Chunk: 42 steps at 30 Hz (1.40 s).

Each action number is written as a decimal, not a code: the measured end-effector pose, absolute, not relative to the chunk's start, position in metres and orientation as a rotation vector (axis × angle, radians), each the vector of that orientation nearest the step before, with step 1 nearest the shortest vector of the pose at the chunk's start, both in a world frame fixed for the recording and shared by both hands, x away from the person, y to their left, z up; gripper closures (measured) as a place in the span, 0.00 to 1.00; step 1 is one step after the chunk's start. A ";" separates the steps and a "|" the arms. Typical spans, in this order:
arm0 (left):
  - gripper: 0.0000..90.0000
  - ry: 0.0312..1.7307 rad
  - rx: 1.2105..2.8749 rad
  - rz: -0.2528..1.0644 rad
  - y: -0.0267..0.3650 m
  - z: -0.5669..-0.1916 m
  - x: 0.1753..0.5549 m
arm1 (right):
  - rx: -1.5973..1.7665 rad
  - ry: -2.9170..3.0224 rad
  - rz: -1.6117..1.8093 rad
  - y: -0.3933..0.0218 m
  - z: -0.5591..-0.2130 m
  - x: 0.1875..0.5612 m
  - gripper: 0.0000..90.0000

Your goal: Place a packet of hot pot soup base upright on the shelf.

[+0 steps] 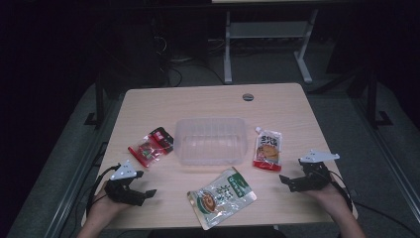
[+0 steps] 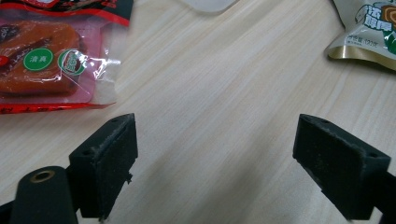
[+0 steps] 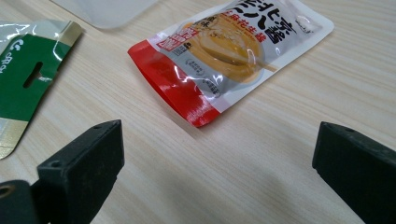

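Observation:
A clear plastic tub stands in the middle of the wooden table. Left of it lies a red snack packet. To the tub's right lies a white and red sauce pouch. A green and silver pouch lies near the front edge. My left gripper rests open at the front left, nothing between its jaws. My right gripper rests open at the front right, its jaws wide apart just short of the sauce pouch.
A round grey cable port sits near the table's far edge. Beyond the table stand white desk legs and cables on a dark floor. Bare wood lies between the two grippers and the pouches.

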<state>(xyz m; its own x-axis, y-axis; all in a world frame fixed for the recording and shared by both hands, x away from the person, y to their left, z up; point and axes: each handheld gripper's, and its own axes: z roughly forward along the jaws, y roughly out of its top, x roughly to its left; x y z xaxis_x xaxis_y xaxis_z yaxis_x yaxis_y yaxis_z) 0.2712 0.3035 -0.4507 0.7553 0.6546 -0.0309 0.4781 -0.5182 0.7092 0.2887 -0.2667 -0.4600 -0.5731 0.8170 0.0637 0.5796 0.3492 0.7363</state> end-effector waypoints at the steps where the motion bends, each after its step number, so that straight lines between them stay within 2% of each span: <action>1: 0.16 0.849 2.217 0.310 0.304 -0.450 0.272 | 1.240 2.300 1.065 -0.267 -0.461 0.289 0.02; 4: 0.26 0.850 2.218 0.325 0.306 -0.446 0.275 | 1.245 2.304 1.075 -0.268 -0.461 0.289 0.02; 5: 0.26 0.864 2.223 0.325 0.306 -0.444 0.276 | 1.245 2.304 1.075 -0.268 -0.461 0.289 0.02; 6: 0.36 0.886 2.225 0.316 0.307 -0.442 0.278 | 1.238 2.303 1.080 -0.268 -0.461 0.289 0.02; 7: 0.36 0.900 2.218 0.312 0.308 -0.440 0.279 | 1.238 2.303 1.080 -0.268 -0.461 0.289 0.02; 13: 0.64 0.938 2.208 0.309 0.311 -0.428 0.290 | 1.247 2.319 1.087 -0.267 -0.459 0.290 0.02; 18: 0.92 0.996 2.211 0.280 0.313 -0.419 0.302 | 1.245 2.324 1.078 -0.265 -0.457 0.291 0.02; 20: 1.00 1.012 2.203 0.294 0.314 -0.417 0.308 | 1.256 2.322 1.080 -0.264 -0.456 0.292 0.02; 31: 1.00 1.066 2.154 0.374 0.311 -0.407 0.348 | 1.267 2.349 1.077 -0.265 -0.458 0.296 0.02; 42: 1.00 1.130 2.143 0.427 0.308 -0.419 0.391 | 1.271 2.347 1.092 -0.265 -0.457 0.296 0.02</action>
